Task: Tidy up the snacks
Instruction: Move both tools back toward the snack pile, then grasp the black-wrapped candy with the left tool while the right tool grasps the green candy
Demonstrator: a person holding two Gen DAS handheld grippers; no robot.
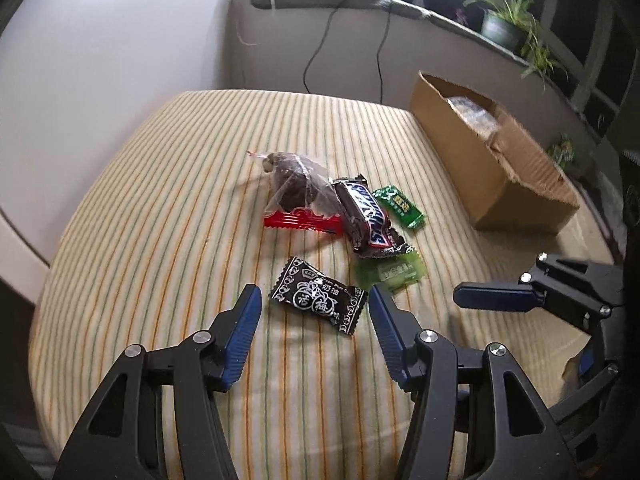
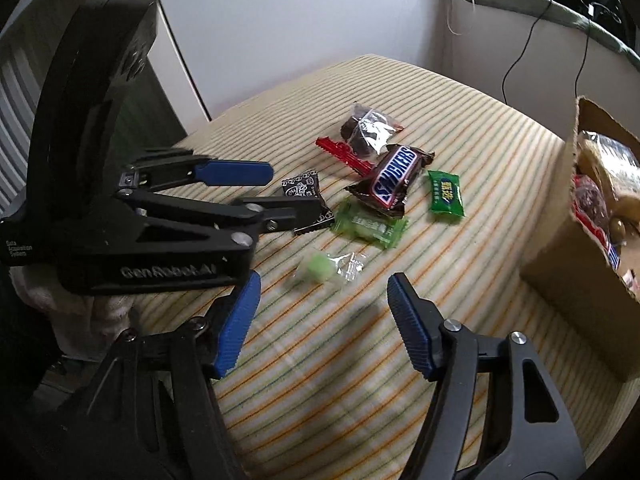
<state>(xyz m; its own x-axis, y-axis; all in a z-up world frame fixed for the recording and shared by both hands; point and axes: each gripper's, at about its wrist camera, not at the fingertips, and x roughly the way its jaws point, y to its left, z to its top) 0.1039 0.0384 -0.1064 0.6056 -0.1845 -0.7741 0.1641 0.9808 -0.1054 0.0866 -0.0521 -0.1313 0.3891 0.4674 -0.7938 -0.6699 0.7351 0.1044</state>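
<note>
Just short of the black plum candy [image 1: 318, 295] on the striped cloth [image 1: 160, 220], the left gripper [image 1: 314, 304] hangs spread and empty, so lower it squarely to straddle the wrapper before pinching, while the right gripper [image 2: 322, 304], likewise spread, waits nearer the cardboard box [image 1: 492, 164].

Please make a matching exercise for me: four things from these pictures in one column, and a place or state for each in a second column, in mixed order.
1. black plum candy wrapper
2. brown Snickers bar
3. brown cardboard box
4. small pale green candy in clear wrap

a. holds snacks already
b. ahead of the right gripper
c. between the left gripper's fingers
d. middle of the pile

Pairs: 1-c, 2-d, 3-a, 4-b
</note>
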